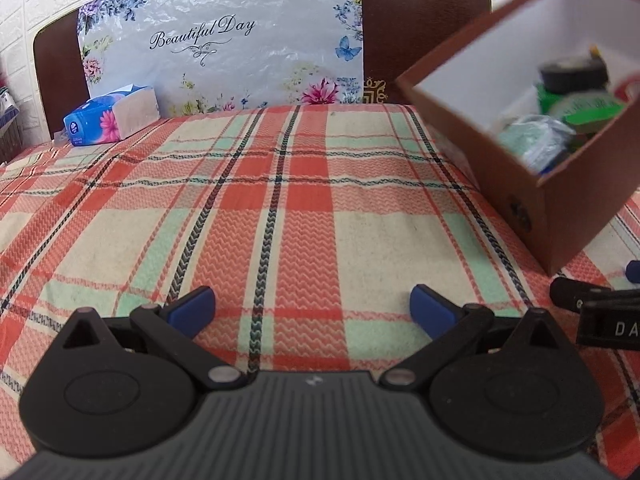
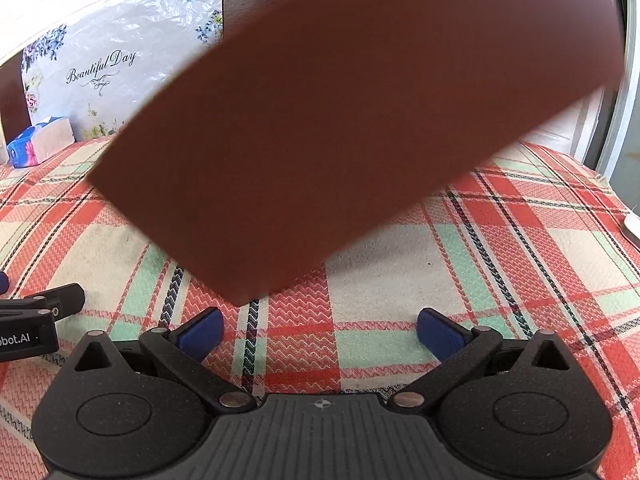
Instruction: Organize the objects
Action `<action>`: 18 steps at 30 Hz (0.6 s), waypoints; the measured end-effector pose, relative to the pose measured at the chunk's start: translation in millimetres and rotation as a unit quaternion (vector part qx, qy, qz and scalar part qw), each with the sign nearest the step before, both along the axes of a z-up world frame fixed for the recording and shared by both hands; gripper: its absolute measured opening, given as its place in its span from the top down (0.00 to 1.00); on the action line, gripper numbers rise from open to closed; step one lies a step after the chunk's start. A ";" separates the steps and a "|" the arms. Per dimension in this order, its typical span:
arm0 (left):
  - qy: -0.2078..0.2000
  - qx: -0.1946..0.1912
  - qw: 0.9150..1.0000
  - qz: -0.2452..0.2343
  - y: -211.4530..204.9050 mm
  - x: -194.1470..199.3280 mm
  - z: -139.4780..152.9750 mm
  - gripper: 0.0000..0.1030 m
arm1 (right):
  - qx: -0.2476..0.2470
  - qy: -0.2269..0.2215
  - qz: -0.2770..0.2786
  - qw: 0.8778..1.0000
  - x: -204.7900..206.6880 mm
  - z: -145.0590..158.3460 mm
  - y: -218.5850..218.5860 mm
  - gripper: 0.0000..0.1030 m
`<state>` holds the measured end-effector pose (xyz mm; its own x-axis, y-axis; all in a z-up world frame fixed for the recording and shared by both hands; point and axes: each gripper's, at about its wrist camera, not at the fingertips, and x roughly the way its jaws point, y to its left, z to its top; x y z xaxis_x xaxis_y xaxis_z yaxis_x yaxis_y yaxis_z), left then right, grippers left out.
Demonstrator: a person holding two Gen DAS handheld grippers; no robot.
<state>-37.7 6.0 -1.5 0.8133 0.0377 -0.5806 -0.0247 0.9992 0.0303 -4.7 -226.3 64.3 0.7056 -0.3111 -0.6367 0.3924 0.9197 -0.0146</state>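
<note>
1. Seemingly well advanced: brown box (image 1: 576, 184) already loaded with small goods, among them a dark round tin (image 1: 574, 74), green packaging (image 1: 588, 110) and a clear-wrapped bundle (image 1: 532, 140); contents blurred, not told apart further.
2. Seen ahead and to the right of the left gripper (image 1: 312, 308), tilted, open mouth tipped up and toward that gripper's side, white lining showing.
3. Filled most of the right wrist view as a blurred brown slab (image 2: 340, 128), directly ahead of and above the right gripper (image 2: 320, 336), near corner hanging just past the fingertips; whether resting on the plaid cloth (image 1: 280, 200) or airborne, not clear.
4. Long axis judged to run from near-left to far-right of the right gripper, slanting upward at the far end.
5. Both grippers spread wide and empty, blue pads (image 1: 192, 308) well apart over bare cloth; box held by neither.
6. Left outside: tissue pack (image 1: 112, 114), far ahead and left of the left gripper, against the floral bag (image 1: 224, 40); nothing else loose in sight.
7. Remaining, by judgement: settling the box level.
</note>
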 end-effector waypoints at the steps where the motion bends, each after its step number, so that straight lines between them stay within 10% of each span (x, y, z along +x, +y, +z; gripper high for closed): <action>1: 0.000 -0.001 1.000 0.000 -0.1 -0.2 0.0 0.00 | -0.001 0.000 0.000 1.000 0.0 0.0 0.5 0.00; 18: 0.001 -0.002 1.000 -0.001 -1.2 -3.0 -1.1 0.00 | 0.001 -0.001 0.000 1.000 -7.6 2.3 3.7 0.00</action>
